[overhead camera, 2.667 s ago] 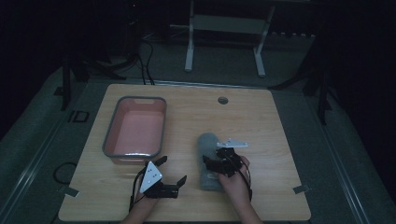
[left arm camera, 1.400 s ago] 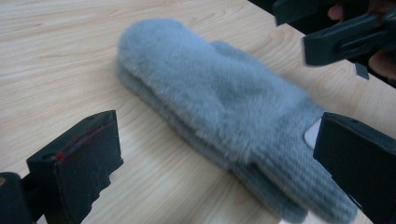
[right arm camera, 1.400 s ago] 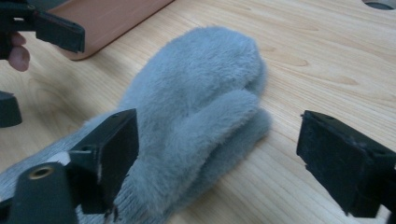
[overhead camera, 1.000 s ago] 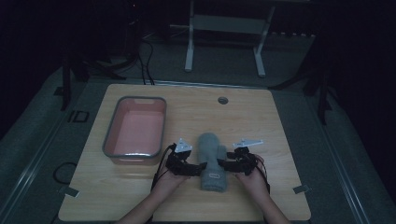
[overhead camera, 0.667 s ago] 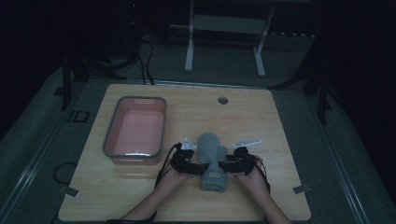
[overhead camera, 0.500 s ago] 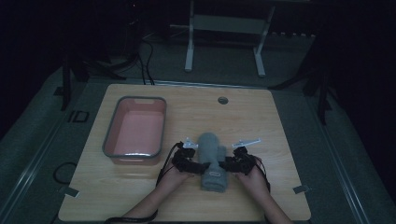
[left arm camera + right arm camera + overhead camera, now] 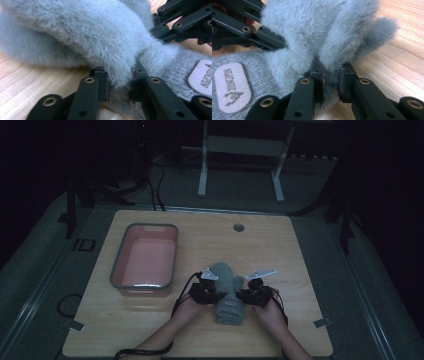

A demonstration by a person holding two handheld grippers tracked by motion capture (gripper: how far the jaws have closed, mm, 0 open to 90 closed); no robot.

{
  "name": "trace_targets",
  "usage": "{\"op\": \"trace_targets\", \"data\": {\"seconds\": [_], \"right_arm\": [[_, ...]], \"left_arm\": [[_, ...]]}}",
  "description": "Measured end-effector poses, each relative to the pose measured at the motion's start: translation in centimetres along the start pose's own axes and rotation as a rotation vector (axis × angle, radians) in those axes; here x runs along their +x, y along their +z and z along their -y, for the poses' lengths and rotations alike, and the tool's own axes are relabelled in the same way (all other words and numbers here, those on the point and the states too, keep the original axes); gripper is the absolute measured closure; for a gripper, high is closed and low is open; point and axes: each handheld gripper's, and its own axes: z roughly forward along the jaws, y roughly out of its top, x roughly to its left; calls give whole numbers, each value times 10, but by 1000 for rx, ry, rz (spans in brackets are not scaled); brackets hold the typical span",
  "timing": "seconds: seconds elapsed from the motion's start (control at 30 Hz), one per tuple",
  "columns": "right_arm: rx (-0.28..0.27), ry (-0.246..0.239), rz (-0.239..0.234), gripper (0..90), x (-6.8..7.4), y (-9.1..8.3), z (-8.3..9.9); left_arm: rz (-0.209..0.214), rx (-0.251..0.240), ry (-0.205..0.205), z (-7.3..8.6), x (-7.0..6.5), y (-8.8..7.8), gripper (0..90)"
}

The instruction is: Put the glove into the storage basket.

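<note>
A grey fuzzy mitten (image 7: 227, 289) lies on the wooden table (image 7: 300, 270), cuff toward the person, with a pale label patch (image 7: 232, 87) on the knit cuff. My left gripper (image 7: 212, 295) is at its left edge and my right gripper (image 7: 245, 295) at its right edge. In the left gripper view the jaws (image 7: 120, 77) have just closed and pinch a fold of the mitten's fur (image 7: 100, 37). In the right gripper view the jaws (image 7: 331, 72) have just closed on the fur (image 7: 319, 27) near the thumb. Each gripper view shows the other gripper (image 7: 182, 22) (image 7: 239, 27) beyond the mitten.
A pink tray (image 7: 115, 265) with a grey rim stands to the left of the mitten, a short way from my left gripper. A round cable hole (image 7: 238, 227) sits near the table's far edge. Bare wood lies to the right.
My left gripper came from the table's front left to the mitten's left edge. Both grippers then edged inward and closed their jaws on the mitten's sides.
</note>
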Motion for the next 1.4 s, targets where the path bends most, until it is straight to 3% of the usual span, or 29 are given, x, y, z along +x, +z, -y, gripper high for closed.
{"op": "trace_targets", "data": {"seconds": [0.23, 0.5, 0.63, 0.7, 1.0, 1.03, 1.13, 1.3, 1.33, 1.4], "right_arm": [[-62, 10, -49, 815, 5, -22, -7], [-151, -12, -82, 819, 17, -52, -28], [-184, -19, -94, 820, 21, -59, -40], [-211, -38, -110, 820, 27, -65, -55], [-238, -97, -126, 820, 46, -62, -97], [-243, -114, -132, 820, 53, -59, -110], [-249, -131, -146, 820, 62, -55, -127], [-263, -154, -187, 820, 78, -45, -157], [-263, -154, -187, 820, 78, -45, -157], [-269, -171, -205, 820, 90, -36, -176]], "left_arm": [[33, -53, -1, -12, -7, -21, 797], [28, -87, 66, -40, -14, -55, 797], [23, -97, 82, -52, -11, -71, 797], [10, -100, 104, -61, -7, -86, 797], [-45, -104, 131, -78, 10, -127, 797], [-61, -108, 135, -80, 15, -139, 797], [-78, -114, 134, -82, 21, -151, 797], [-111, -147, 125, -81, 42, -190, 796], [-111, -147, 125, -81, 42, -190, 796], [-130, -158, 115, -79, 56, -209, 796]]}}
